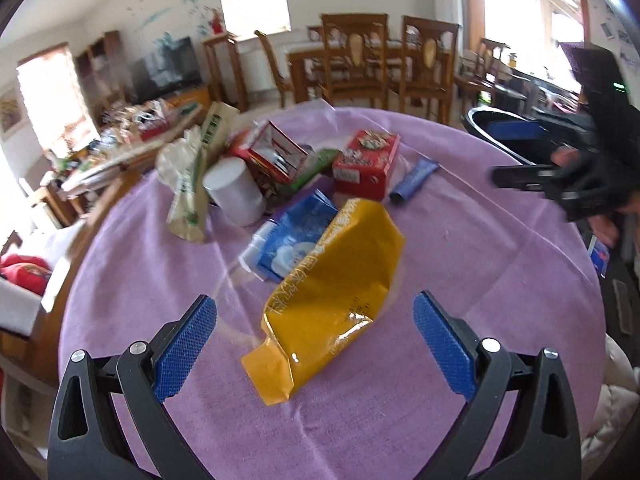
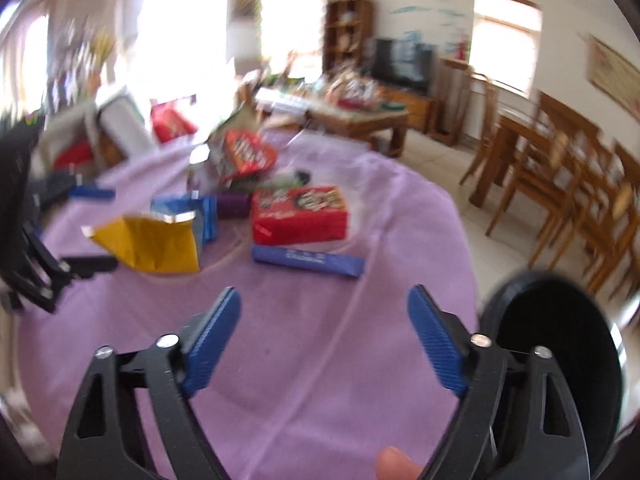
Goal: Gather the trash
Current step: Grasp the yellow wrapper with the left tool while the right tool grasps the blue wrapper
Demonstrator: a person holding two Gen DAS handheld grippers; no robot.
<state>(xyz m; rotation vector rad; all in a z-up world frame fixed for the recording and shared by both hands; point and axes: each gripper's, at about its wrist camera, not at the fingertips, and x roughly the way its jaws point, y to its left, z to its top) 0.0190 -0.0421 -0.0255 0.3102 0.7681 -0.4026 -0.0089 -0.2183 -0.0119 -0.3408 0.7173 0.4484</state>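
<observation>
Blue-padded jaws of the left gripper stood wide apart around the near end of a yellow bag, not pressing it. The right gripper was spread too, with nothing between its jaws, above bare purple cloth. Beyond lay a blue tube, a red box and a black bin at the table's edge.

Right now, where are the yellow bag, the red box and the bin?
yellow bag (image 1: 336,300), left wrist view, middle of its flat face.
red box (image 2: 300,212), right wrist view, its top and front face.
bin (image 2: 556,344), right wrist view, dark inside beside the table edge.
</observation>
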